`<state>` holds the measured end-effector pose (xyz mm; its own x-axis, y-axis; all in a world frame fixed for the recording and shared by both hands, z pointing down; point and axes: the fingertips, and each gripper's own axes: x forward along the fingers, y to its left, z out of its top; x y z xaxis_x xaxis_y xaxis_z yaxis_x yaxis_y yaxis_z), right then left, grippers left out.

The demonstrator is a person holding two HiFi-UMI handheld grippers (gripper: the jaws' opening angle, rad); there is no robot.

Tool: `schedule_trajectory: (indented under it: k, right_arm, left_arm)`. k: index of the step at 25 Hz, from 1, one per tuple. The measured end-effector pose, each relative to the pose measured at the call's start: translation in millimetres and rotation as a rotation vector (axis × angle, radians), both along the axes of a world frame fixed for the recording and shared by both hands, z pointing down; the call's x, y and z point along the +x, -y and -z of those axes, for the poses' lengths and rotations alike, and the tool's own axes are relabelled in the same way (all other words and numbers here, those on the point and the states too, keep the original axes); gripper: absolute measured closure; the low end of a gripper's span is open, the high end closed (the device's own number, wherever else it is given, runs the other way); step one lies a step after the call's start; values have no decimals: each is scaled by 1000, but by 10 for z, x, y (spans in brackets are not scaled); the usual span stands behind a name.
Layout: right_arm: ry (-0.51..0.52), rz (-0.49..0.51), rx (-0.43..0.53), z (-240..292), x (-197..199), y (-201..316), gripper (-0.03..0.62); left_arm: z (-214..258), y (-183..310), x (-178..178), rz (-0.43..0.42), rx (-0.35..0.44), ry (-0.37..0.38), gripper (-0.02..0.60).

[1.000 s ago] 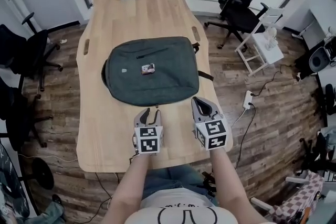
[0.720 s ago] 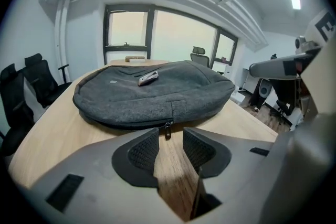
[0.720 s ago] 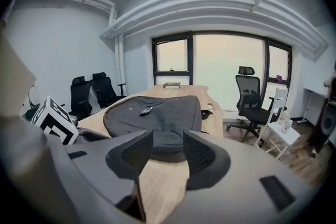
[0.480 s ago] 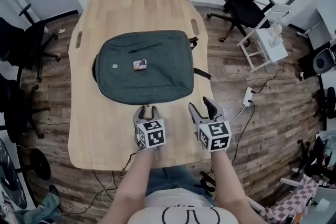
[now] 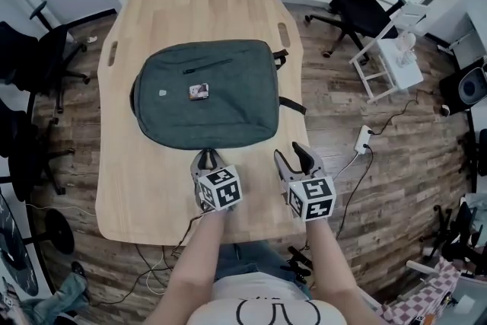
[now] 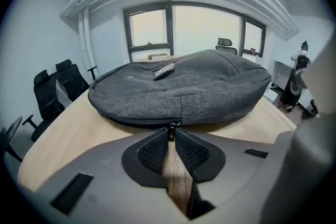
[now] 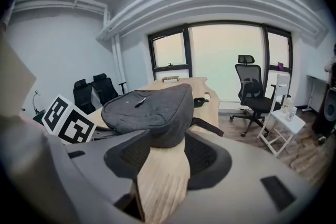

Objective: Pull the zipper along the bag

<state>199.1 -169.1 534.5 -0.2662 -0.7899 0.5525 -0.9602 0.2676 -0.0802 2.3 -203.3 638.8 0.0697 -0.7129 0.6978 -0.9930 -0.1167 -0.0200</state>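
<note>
I see the dark grey bag (image 5: 204,93) lying flat in the middle of the table (image 5: 228,4), its long side across it. Its zipper runs along the low seam facing the table's near edge and looks closed there. The small dark zipper pull (image 6: 170,131) stands at this seam.
</note>
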Motion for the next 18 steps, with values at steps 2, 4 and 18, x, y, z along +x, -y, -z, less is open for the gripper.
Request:
schedule_trajectory:
  k: [2,4,18]
  right_arm:
    - [-2,14,-1,-5,-18,23,351]
    - [-4,28,1,-3,-50,44,356]
    - [-1,93,17,59,-323,193,382]
  left_arm:
    - [8,-2,22,-27,-10,-49,534]
    - [28,-13,40,-76,-27,-124,535]
    - [-29,7,170,-409,-147,-268,465]
